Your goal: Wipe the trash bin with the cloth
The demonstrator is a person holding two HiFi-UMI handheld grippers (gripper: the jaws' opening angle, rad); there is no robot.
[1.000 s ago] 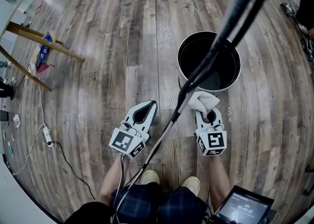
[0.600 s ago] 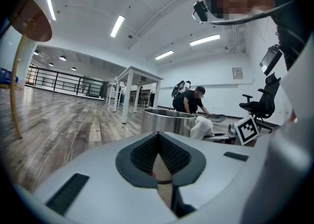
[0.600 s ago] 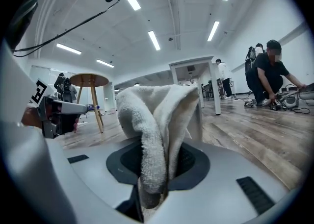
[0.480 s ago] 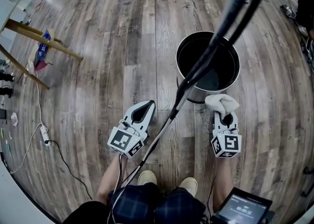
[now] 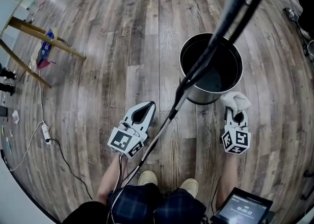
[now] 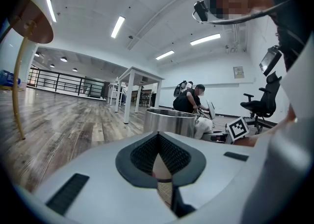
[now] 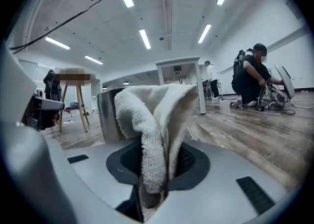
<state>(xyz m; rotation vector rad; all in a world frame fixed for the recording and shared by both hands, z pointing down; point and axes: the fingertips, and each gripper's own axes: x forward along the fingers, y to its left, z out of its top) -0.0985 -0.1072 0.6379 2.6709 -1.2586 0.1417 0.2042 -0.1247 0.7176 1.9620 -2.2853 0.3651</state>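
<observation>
Hidden: part of the trash bin [image 5: 202, 98] is crossed by a dark boom [image 5: 216, 46] in the head view; its inside is too dark to be made out. The lower end of the cloth [image 5: 235, 101] is buried between the jaws.
Floor: grey-brown wood planks [image 5: 98, 46], with a cable [image 5: 64, 154] trailing well left of the bin.
Room: a bright open hall under strip lights is shown in both gripper views.
Bin: stood upright, mouth up, long axis vertical.
Cloth: held just beside the bin's near right wall, folded, its free end pointing away from the person; contact with the bin cannot be told.
Right gripper [image 5: 237, 115]: jaws clamped on the cloth.
Left gripper [image 5: 146, 108]: jaws closed together on nothing, near the bin's left.
</observation>
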